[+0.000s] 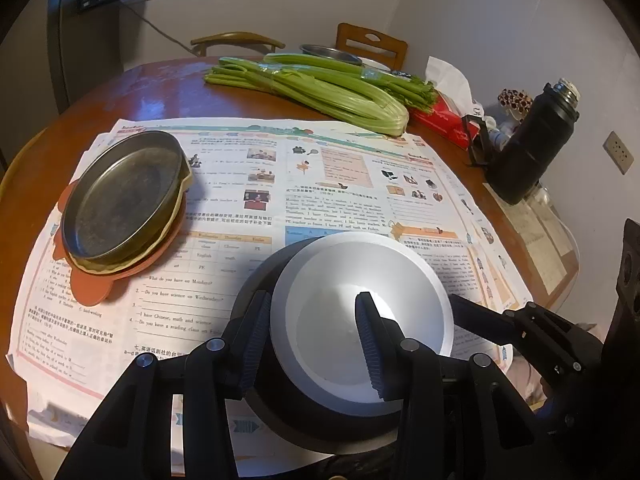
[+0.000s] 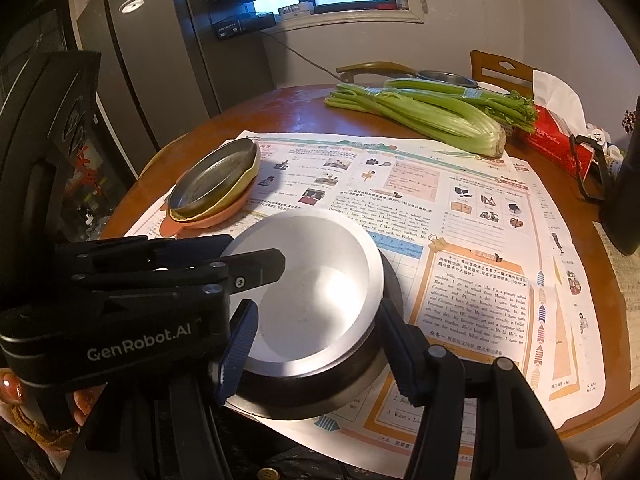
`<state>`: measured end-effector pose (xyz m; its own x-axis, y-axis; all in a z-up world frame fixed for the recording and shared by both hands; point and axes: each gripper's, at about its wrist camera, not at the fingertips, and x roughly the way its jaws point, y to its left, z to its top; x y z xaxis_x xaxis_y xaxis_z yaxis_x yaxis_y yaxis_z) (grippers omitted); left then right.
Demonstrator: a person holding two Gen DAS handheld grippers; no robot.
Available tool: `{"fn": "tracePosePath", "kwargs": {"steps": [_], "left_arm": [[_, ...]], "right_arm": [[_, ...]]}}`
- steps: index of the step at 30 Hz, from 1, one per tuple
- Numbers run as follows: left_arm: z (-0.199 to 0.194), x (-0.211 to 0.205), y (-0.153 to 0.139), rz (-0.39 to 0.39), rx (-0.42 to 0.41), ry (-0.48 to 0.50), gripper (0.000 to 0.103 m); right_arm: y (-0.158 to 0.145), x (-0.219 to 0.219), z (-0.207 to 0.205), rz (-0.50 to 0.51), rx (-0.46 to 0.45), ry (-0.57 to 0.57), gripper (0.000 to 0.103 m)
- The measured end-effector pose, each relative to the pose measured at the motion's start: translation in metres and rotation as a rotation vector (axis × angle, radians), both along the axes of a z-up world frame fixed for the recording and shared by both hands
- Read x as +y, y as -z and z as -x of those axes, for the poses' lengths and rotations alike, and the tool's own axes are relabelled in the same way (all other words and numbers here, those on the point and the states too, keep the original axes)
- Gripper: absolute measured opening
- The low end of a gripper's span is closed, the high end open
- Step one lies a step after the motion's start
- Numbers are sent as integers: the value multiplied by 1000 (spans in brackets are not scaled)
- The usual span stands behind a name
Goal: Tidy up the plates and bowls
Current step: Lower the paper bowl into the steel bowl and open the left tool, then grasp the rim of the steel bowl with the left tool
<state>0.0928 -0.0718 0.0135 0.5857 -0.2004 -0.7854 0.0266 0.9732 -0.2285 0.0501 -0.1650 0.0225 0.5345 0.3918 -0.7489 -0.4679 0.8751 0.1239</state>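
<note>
We have both grippers on the metal bowl (image 2: 316,300) at the near edge of the table (image 1: 160,88), resting on the printed worksheets (image 1: 320,184). The left gripper (image 1: 316,344) is clamped over its near rim, one finger inside and one outside, while the right gripper (image 2: 316,344) grips the bowl across its outer wall. To do this well we would lift level with both hands together, since the smooth metal probably slips easily. The plate stack (image 1: 120,204), well apart to the left, looks like the place to head for. The celery (image 1: 320,88), the black flask (image 1: 532,144) and the red tissue box (image 1: 444,120) lie farther back, out of that path.
</note>
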Motion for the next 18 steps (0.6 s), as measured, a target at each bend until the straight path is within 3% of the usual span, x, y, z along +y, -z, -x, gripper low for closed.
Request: {"fn": "tracePosePath", "kwargs": {"steps": [18], "left_arm": [[9, 9, -13, 9, -39, -18, 45]], "right_arm": [[-12, -2, 8, 16, -59, 19, 61]]}}
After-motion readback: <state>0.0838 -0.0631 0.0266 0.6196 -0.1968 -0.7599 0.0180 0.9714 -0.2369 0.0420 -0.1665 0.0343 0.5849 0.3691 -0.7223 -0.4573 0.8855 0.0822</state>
